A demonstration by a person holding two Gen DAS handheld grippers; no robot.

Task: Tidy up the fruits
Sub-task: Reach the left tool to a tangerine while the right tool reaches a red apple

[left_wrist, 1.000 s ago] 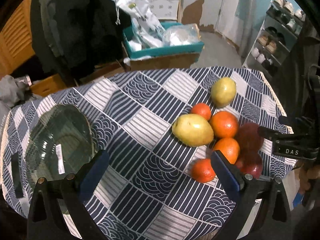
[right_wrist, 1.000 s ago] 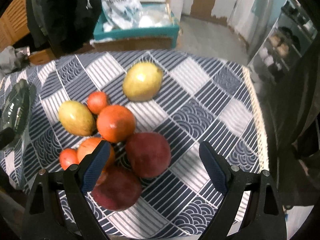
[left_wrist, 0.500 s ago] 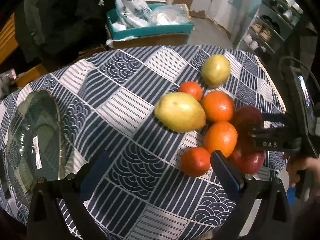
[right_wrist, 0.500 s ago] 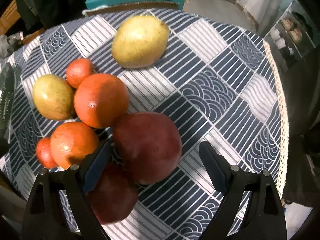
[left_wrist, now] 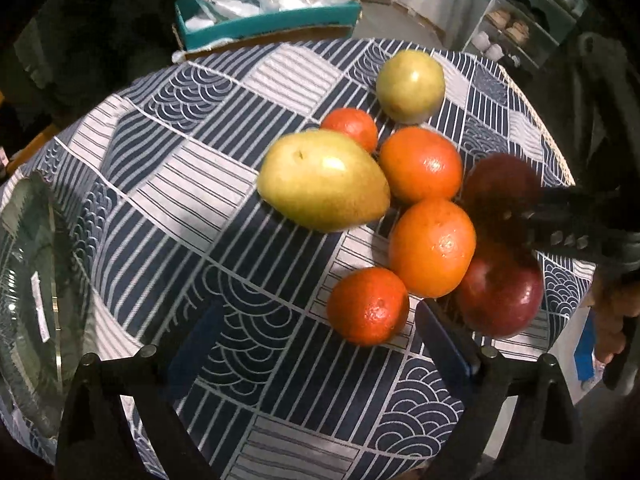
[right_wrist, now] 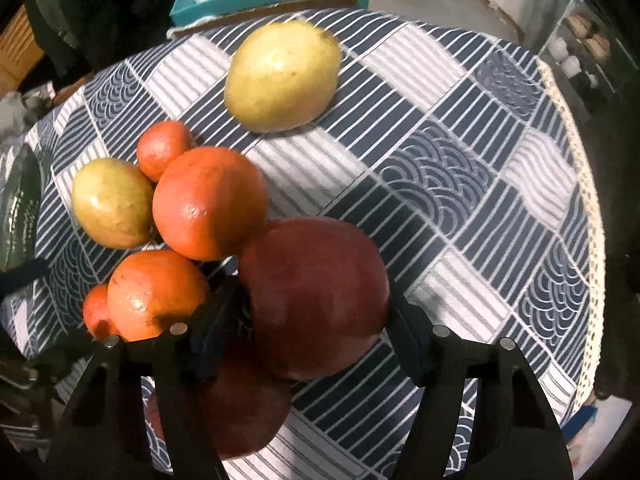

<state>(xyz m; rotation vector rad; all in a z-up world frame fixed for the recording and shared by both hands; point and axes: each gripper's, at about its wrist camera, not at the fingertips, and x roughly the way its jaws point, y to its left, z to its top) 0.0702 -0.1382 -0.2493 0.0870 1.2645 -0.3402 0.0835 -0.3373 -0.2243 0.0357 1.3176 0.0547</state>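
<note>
Fruit lies clustered on a round table with a blue patterned cloth (left_wrist: 224,216). My right gripper (right_wrist: 308,328) is open, its fingers on either side of a dark red pomegranate (right_wrist: 316,296); the pads look close to its sides, contact unclear. A second pomegranate (right_wrist: 236,408) lies under that gripper. Oranges (right_wrist: 208,204) and two yellow-green mangoes (right_wrist: 280,76) lie beyond. My left gripper (left_wrist: 320,344) is open and empty, just short of a small orange (left_wrist: 368,306). The right gripper (left_wrist: 560,232) shows over the pomegranates (left_wrist: 500,296) in the left wrist view.
A glass bowl (left_wrist: 28,304) sits at the table's left edge. A teal box with plastic bags (left_wrist: 268,12) stands behind the table. A shelf rack (left_wrist: 532,20) is at the far right. The table edge with lace trim (right_wrist: 580,184) runs on the right.
Both grippers moved forward and down toward the fruit. My right gripper's fingers narrowed and now straddle the upper pomegranate. The fruit has not moved.
</note>
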